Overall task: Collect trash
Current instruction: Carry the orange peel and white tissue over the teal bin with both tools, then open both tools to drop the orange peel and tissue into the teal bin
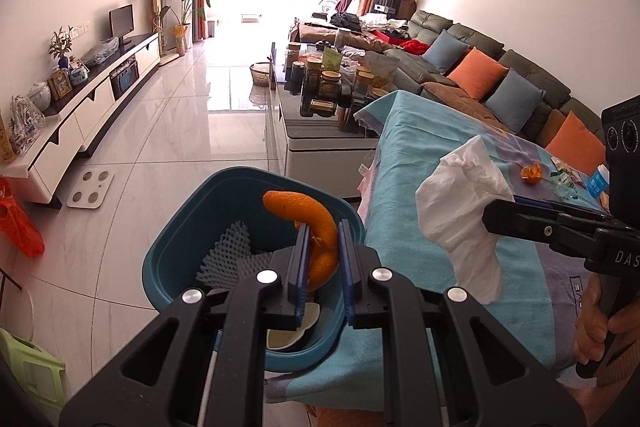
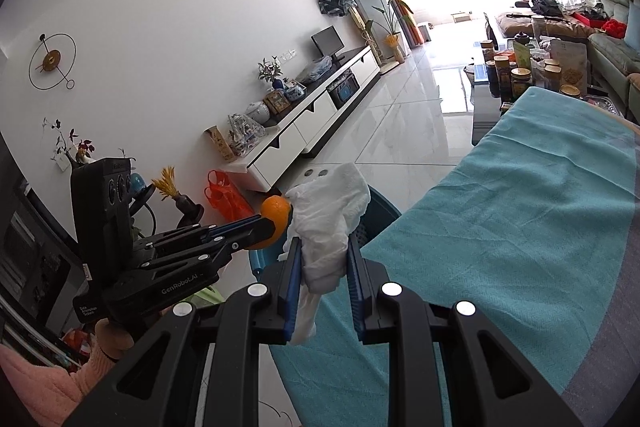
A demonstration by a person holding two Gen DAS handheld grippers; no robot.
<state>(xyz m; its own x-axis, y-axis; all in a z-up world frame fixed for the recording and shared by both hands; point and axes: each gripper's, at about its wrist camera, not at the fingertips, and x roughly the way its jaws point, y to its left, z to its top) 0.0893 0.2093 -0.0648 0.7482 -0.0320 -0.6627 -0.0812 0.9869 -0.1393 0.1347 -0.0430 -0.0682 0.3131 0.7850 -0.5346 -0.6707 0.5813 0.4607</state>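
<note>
Orange peel (image 1: 316,239): curled strip, pinched upright, hanging over open teal bin (image 1: 168,247); bin holds white foam fruit net (image 1: 228,255); crumpled white tissue (image 1: 460,211) held above teal cloth; second small orange peel (image 1: 531,174) lying on cloth farther back.

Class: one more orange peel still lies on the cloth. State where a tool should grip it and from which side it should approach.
The peel sits open like a cup, its curled edges standing up off the cloth. Probably best to come from above and pinch one upright edge between the pads; lying flat underneath, it gives no hold from the side.
</note>
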